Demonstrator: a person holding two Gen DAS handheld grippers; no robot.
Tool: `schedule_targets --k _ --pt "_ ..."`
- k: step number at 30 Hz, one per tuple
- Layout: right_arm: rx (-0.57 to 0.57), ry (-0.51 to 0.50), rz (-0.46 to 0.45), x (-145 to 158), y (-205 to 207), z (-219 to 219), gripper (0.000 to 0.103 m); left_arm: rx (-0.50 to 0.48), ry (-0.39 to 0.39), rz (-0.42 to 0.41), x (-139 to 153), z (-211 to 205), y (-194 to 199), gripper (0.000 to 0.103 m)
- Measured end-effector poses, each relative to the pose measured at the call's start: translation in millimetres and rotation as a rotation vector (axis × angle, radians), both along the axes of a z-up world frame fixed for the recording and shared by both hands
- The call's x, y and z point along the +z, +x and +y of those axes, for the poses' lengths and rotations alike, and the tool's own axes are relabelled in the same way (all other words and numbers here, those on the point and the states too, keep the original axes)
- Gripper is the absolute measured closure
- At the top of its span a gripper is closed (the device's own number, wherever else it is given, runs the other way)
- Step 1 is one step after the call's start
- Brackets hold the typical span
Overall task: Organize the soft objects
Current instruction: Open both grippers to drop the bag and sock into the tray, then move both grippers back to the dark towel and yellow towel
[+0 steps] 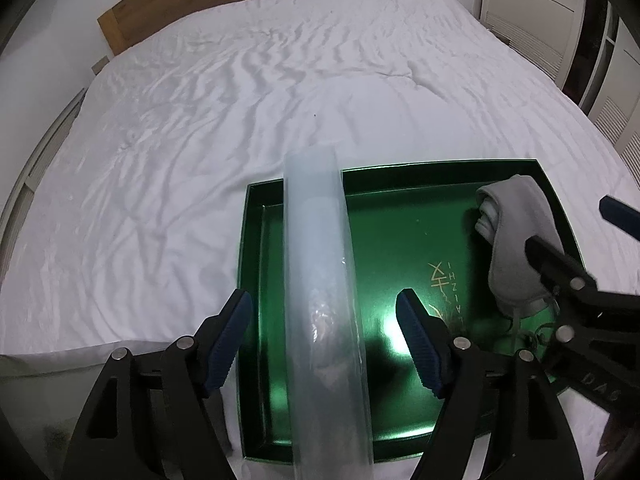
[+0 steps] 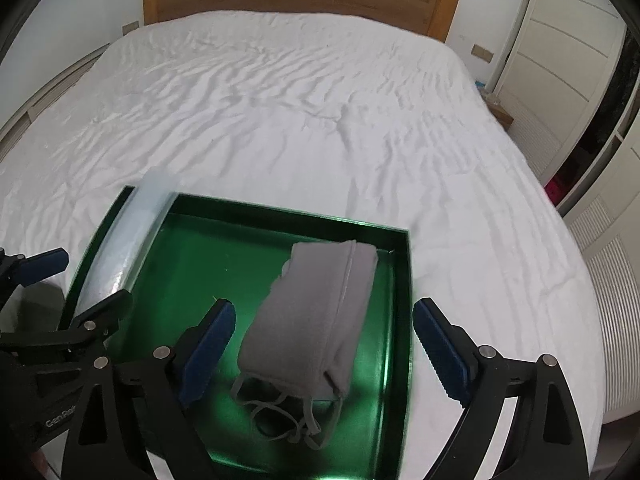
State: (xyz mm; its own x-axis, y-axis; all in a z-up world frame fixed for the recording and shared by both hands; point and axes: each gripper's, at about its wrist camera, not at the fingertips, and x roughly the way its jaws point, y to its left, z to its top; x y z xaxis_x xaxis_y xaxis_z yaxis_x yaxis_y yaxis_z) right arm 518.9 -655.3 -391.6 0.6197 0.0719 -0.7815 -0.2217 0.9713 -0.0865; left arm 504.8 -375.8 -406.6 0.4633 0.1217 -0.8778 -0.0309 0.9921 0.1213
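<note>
Left wrist view: the left gripper (image 1: 324, 344) has its jaws spread wide, and its blue pads (image 1: 230, 340) press on nothing. Between them, untouched, runs a long translucent plastic strip (image 1: 320, 280) that lies across the left part of a shallow green tray (image 1: 440, 412), crossing its far rim and its near rim. The tray sits on the white bed (image 1: 200, 140), near the bed's near edge. On the tray floor gold lettering (image 1: 442, 280) shows, turned away from the camera; the few letters are too small and skewed to read with certainty. A folded grey cloth (image 1: 508, 232) with thin cords lies toward the tray's far right corner. The right gripper (image 1: 568, 232) reaches in from the right above that cloth; its black body carries the letters "DAS".

Right wrist view: the right gripper (image 2: 324, 356) is also spread wide, holding nothing. The grey cloth (image 2: 316, 320) lies on the tray floor between and below the pads, apart from both, along the right side of the green tray (image 2: 404, 300); its cords (image 2: 280, 416) trail toward the near rim. The plastic strip (image 2: 132, 236) lies over the tray's left side. The left gripper (image 2: 80, 280) enters at the left, marked "GenRob", with the rest cut off.
</note>
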Motion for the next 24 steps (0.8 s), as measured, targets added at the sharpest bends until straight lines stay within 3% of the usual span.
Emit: schedule_targets --k 6,12,16,20,24 --pt "-0.077 -0.008 -0.067 34 -37 -15 0.012 -0.023 -0.057 0.003 17 -7 -30 0.027" --pt "-0.136 -0.055 -0.087 63 -109 -32 0.012 -0.126 -0.172 -0.004 50 -16 -115 0.027" --pt "-0.128 -0.053 -0.080 83 -176 -16 0.012 -0.238 -0.155 -0.004 65 -8 -173 0.027" --pt "-0.088 -0.018 -0.055 97 -243 26 0.012 -0.305 -0.124 0.010 79 39 -231 0.027" --pt "-0.029 0.038 -0.021 106 -297 87 0.012 -0.258 -0.076 0.030 89 120 -272 0.027"
